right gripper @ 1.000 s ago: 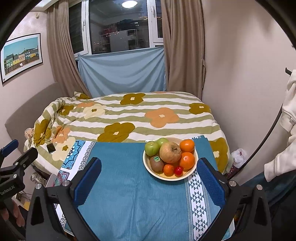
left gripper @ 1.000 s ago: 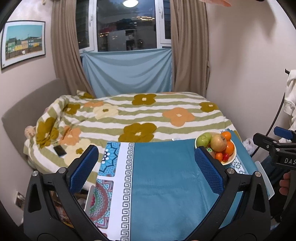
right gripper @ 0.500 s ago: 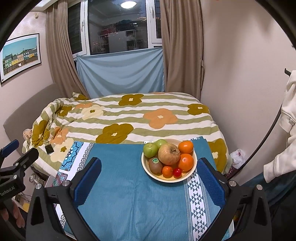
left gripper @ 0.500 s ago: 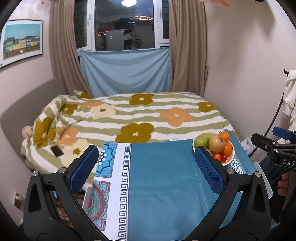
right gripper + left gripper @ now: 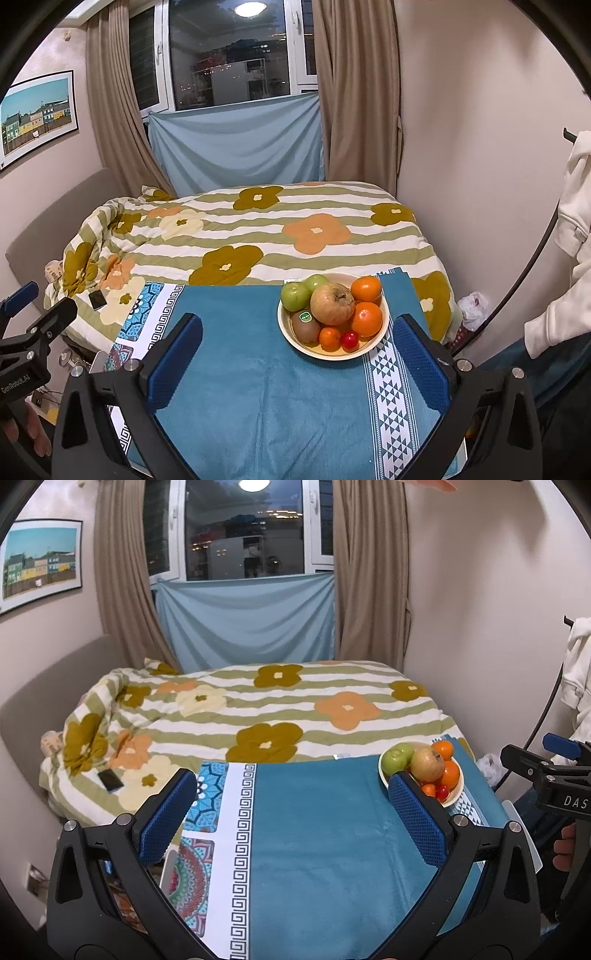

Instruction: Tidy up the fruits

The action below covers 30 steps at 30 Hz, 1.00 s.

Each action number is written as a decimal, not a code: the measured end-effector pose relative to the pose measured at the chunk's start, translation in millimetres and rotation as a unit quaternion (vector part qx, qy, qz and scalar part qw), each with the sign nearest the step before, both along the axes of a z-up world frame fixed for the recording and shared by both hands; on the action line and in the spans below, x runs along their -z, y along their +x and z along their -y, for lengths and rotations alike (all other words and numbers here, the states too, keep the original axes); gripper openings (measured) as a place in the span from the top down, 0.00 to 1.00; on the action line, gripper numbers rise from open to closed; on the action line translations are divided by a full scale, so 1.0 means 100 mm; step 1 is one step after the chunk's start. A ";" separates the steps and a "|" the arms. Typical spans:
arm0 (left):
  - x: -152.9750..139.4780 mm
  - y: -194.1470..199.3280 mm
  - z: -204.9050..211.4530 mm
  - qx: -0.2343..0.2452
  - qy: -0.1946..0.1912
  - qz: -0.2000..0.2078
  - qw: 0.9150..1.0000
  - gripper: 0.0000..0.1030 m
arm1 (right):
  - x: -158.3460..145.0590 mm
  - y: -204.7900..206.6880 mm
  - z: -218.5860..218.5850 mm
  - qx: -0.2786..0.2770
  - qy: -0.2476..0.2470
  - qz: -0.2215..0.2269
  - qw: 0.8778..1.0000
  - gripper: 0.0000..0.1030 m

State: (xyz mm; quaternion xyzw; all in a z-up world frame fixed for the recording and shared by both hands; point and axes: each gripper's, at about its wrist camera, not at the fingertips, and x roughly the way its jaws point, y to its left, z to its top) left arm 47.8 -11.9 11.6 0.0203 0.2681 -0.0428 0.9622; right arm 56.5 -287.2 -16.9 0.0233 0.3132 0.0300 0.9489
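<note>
the right wrist view shows the whole bowl (image 5: 382, 325) of fruit: a large yellow-brown apple (image 5: 332, 303) in the middle, two green apples (image 5: 295, 296) behind and to its left, a kiwi (image 5: 306, 326) with a green sticker at the front left, two oranges (image 5: 366, 319) on the right, and a small orange fruit (image 5: 330, 338) beside a red cherry tomato (image 5: 349, 340) at the front. in the left wrist view the same bowl (image 5: 457, 788) sits far to the right, partly hidden behind the blue pad of one of the fingers (image 5: 417, 823), so the kiwi cannot be seen there. the bowl stands on the teal cloth (image 5: 258, 387) covering the tabletop, toward its far right part, beside a white band with a triangle pattern (image 5: 389, 398).

the left wrist view shows more of the cloth's left side, with a white greek-key strip (image 5: 240, 849) and colourful mandala panels (image 5: 192, 878). both views show the bed (image 5: 258, 229) with a flowered striped blanket beyond the tabletop, and a dark phone (image 5: 110, 780) lying on the blanket at the left.

the left gripper (image 5: 291, 805) is held level above the cloth, its fingers spread wide with nothing between them. the right gripper (image 5: 297, 350) is likewise held above the cloth, pointing toward the bowl, its fingers wide apart and empty, the bowl just beyond them. each view catches the other gripper at its edge, with part of a bare hand (image 5: 565, 849) on the handle.
</note>
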 end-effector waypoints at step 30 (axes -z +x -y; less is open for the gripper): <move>0.05 0.00 0.03 0.001 -0.007 -0.009 1.000 0.00 | 0.10 -0.03 0.05 -0.003 0.002 -0.003 1.000 0.00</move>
